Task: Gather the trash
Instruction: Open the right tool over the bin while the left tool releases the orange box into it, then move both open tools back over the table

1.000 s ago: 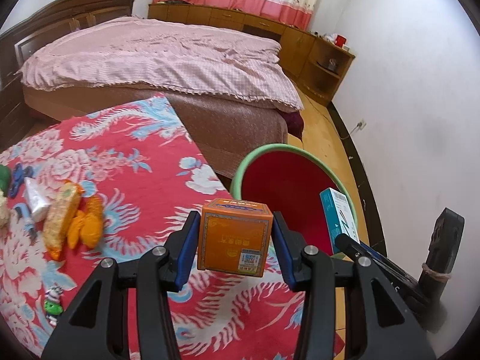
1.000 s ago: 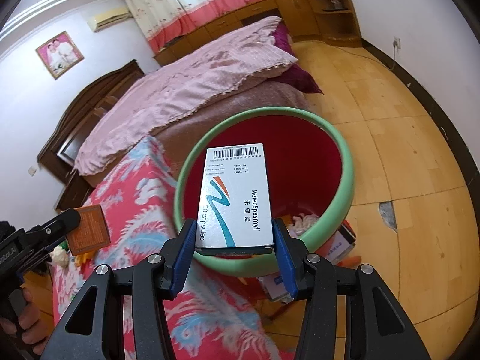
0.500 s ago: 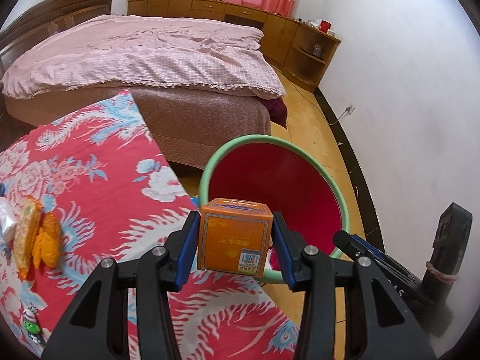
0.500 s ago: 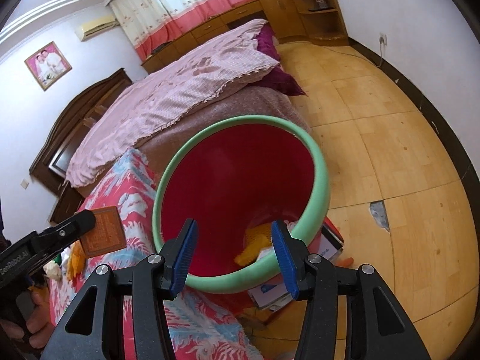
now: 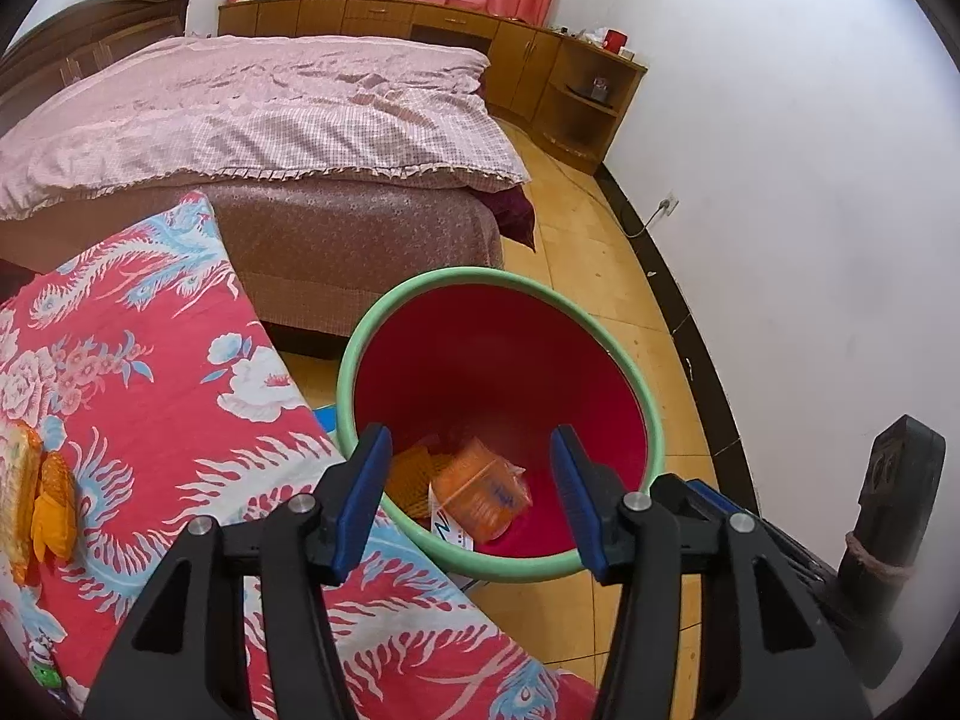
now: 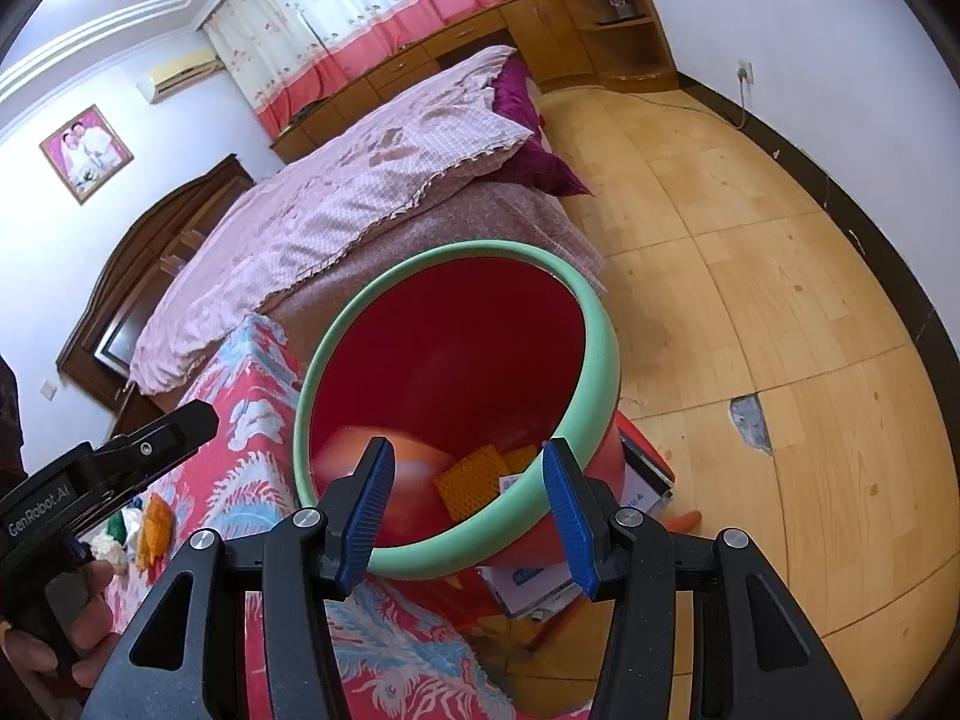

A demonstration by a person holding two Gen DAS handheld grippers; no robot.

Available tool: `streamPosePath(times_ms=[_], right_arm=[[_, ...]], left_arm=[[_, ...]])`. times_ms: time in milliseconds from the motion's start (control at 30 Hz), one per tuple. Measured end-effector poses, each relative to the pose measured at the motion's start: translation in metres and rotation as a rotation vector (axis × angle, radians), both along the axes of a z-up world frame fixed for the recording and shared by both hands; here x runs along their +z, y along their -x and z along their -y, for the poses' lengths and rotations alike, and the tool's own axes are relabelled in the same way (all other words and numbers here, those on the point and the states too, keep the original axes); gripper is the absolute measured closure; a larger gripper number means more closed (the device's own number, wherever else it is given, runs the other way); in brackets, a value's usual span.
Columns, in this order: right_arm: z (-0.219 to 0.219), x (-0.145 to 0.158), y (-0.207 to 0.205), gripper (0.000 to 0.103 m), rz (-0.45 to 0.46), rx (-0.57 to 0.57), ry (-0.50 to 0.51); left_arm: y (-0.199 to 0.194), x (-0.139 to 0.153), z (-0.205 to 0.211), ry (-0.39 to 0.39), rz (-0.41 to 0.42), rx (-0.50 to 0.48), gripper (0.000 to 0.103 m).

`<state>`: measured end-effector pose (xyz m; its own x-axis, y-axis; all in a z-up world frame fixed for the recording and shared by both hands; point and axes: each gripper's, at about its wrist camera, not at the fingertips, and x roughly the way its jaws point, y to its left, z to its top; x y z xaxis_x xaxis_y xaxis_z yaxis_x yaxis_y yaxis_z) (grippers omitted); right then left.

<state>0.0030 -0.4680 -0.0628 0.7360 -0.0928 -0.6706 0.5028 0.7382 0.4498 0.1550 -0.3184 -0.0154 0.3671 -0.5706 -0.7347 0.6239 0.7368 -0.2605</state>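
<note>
A red bin with a green rim (image 5: pixel 420 300) stands on the floor beside the table with the red floral cloth (image 5: pixel 150 396). My left gripper (image 5: pixel 471 495) is open and empty above the bin's near edge. An orange box (image 5: pixel 480 495) lies inside the bin on other orange and white trash. My right gripper (image 6: pixel 465 507) is open and empty over the bin's rim (image 6: pixel 444 558), and an orange blur (image 6: pixel 408 480) shows in the bin there. Orange snack packets (image 5: pixel 51 504) lie on the cloth at the left.
A bed with a pink cover (image 5: pixel 270 108) stands behind the table. Wooden cabinets (image 5: pixel 540 66) line the far wall. Boxes (image 6: pixel 540 582) sit on the wooden floor (image 6: pixel 780 300) under the bin. A white wall (image 5: pixel 810 180) is on the right.
My right gripper opened and dropped the white medicine box into the bin. My left gripper moved right over the bin, then opened and let the orange box fall in.
</note>
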Motion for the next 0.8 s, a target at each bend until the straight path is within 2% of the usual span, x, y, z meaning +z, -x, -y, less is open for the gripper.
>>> streamPosePath(times_ms=[300,400,800], right_arm=[[-0.009,0.010,0.005,0.049,0.020,0.013,0.011],[-0.016,0.013,0.007,0.044,0.027,0.023,0.014],[-0.055,0.026,0.006,0.043,0.042,0.099,0.025]], left_arm=[[0.007,0.009,-0.023,0.016,0.002,0.049,0.048],[0.010,0.011,-0.037,0.018,0.005,0.079,0.048],[0.021,0.017,-0.110,0.022,0.019,0.227,0.048]])
